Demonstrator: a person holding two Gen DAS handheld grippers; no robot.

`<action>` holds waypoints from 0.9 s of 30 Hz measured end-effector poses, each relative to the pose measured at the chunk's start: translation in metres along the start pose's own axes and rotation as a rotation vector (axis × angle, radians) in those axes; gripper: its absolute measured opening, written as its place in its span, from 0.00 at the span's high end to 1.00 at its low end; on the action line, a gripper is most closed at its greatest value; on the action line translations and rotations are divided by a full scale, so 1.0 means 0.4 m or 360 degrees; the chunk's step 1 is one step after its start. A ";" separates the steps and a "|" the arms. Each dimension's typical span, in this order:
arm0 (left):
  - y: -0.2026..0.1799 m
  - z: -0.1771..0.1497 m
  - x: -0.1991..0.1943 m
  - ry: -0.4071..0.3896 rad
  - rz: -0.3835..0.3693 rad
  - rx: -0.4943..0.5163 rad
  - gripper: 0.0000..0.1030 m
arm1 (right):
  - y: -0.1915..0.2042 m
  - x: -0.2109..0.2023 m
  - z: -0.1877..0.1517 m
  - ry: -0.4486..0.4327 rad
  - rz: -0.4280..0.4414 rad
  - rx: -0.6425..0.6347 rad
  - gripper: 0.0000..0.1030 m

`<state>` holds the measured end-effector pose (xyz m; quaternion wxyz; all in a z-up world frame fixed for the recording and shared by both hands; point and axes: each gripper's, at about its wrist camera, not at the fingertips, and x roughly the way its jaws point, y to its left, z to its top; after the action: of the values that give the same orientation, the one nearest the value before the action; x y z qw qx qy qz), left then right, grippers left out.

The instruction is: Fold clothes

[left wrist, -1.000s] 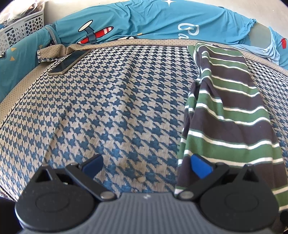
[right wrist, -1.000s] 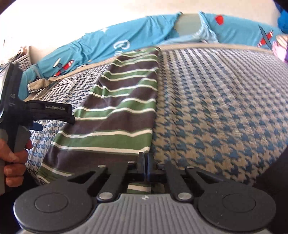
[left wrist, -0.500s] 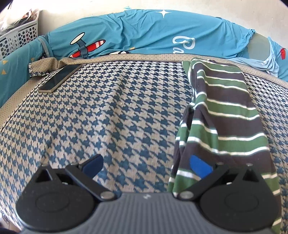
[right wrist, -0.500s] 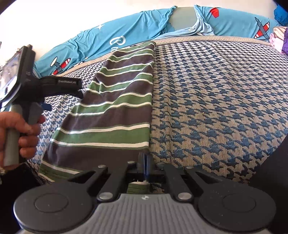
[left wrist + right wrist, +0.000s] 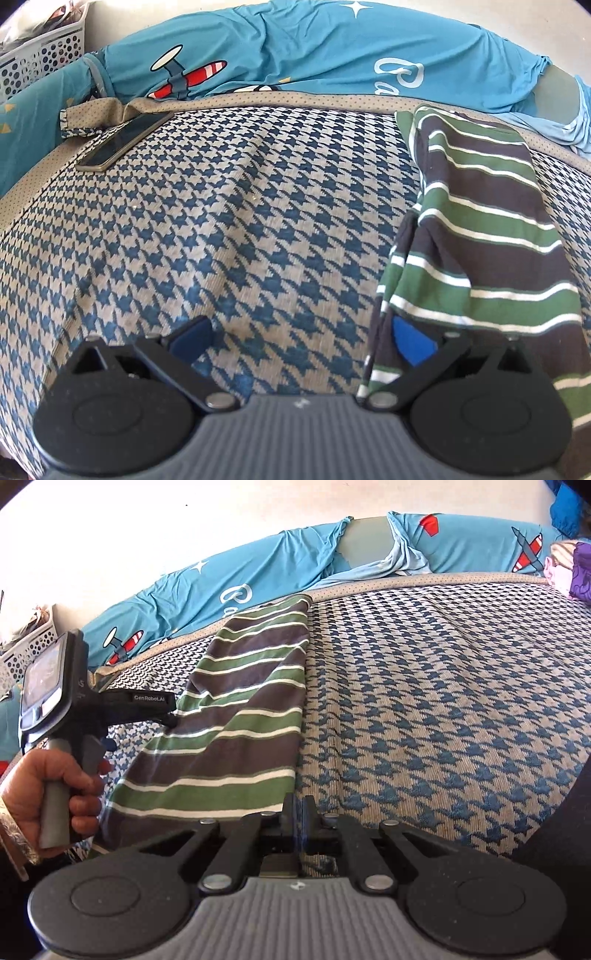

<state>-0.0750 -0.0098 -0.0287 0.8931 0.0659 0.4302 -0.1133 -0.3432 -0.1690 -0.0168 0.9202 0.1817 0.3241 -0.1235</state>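
Striped garment [image 5: 236,738] lies as a long narrow strip on the houndstooth bed [image 5: 443,701]. Right tongs [image 5: 301,812] clamped on its near hem. Left tongs [image 5: 301,338] apart, one pad at the left edge. Mid-fold, judging; next calls for a left-side grip.

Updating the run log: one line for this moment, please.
left claw open | right claw shut on green-and-brown striped cloth garment | on houndstooth bed cover

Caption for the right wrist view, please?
Right gripper shut on the striped garment on a houndstooth bed; left gripper at its far edge.
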 end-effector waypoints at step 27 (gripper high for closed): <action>-0.002 -0.038 -0.042 -0.0010 0.0043 0.0120 0.00 | 0.098 0.141 0.041 0.0053 0.0056 -0.0287 1.00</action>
<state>-0.0968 -0.0050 -0.0249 0.8928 0.1050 0.4219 -0.1177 -0.2779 -0.1467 -0.0310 0.9293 0.1056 0.3460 -0.0746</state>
